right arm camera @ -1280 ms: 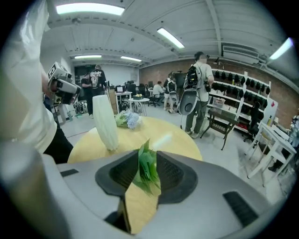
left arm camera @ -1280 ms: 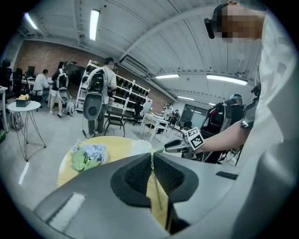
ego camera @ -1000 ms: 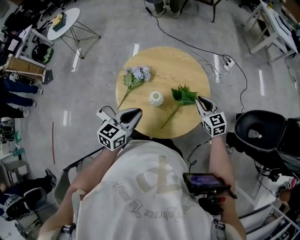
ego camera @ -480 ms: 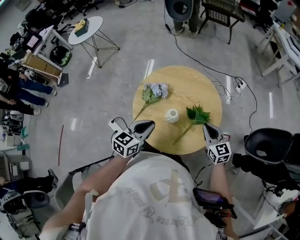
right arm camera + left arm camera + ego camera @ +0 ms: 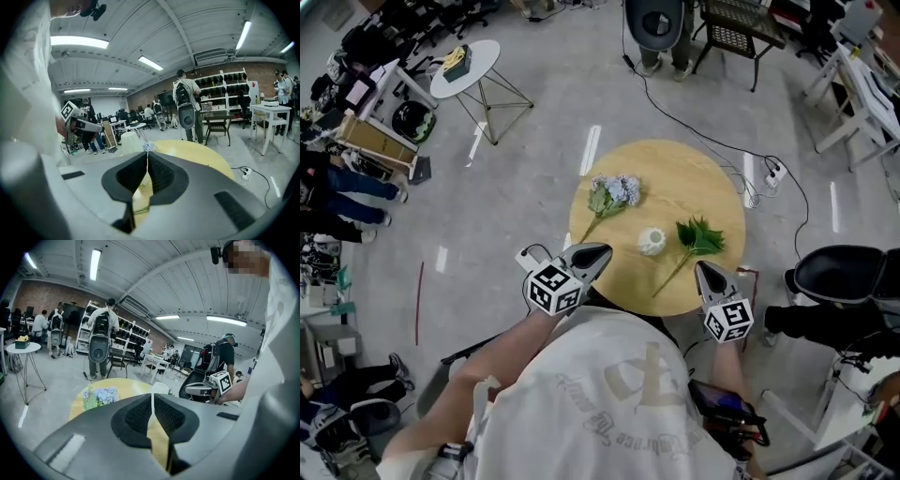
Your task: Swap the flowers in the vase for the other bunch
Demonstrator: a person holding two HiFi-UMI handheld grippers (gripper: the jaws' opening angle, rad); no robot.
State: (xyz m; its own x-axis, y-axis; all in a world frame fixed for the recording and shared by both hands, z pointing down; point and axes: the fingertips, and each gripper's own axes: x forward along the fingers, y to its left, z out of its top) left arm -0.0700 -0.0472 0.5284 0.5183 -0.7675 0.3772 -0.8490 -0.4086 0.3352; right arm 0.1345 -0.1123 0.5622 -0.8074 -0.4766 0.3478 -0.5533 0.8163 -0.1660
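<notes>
Left tongs (image 5: 600,250): pressed together, nothing between them. They sit at the near-left edge of the surface (image 5: 694,173), pointing in toward the middle.

Right tongs (image 5: 701,268): also pressed together and empty. They sit at the near-right edge, just beside the lower stem of the green bunch (image 5: 697,236).

White vase (image 5: 652,242): upright near the middle of the round surface, between the two bunches. From above its mouth looks empty, though the view is too small to be sure.

Blue bunch (image 5: 615,191): lies flat to the left of the vase, stem trailing toward the near edge. The green bunch lies flat to the right, its stem likewise toward the near edge. Neither touches the vase.

Step in hand, as judged: picking up the bunch that goes in.
- Spread the tongs before reaching.
- Pinch the stem partway up, not the leaves or blooms, with light pressure so it does not crush.
- Lift, tip the stem end downward and steer it into the mouth.
- The vase looks small and light, so bracing it with the free tongs should prevent a knock-over.
</notes>
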